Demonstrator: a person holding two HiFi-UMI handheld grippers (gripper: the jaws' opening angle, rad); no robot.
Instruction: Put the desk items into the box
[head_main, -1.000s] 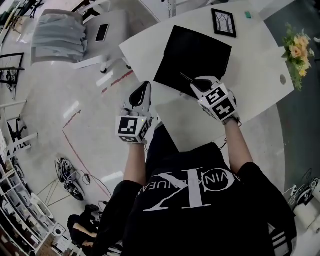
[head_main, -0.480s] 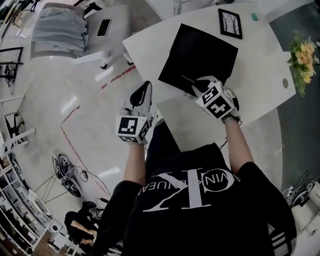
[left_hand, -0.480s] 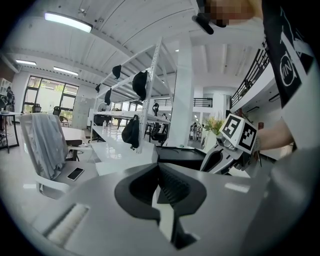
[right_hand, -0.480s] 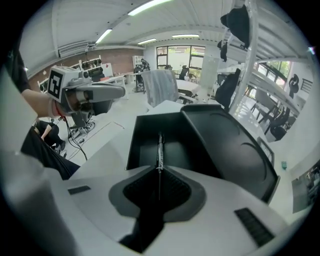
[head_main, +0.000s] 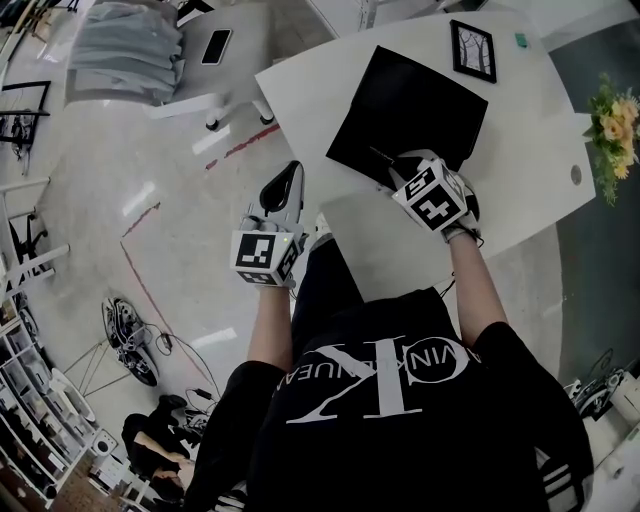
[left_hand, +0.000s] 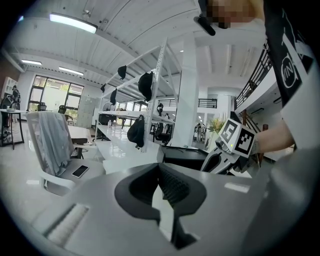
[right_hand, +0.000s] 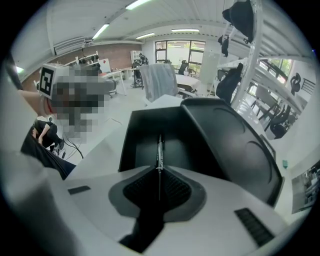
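While the right gripper (head_main: 393, 171) clamps a pen (right_hand: 159, 148) over the box (head_main: 410, 100), the left gripper (head_main: 292, 170) hangs beside the table (head_main: 520, 150), jaws together, empty.

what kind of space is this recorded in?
Probably an open-plan office: a white desk, an office chair draped with grey cloth, and tall shelving hung with black bags under strip ceiling lights.

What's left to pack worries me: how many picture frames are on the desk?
1. The picture frame lies on the white desk beyond the black box, apart from it; the box may hide others.
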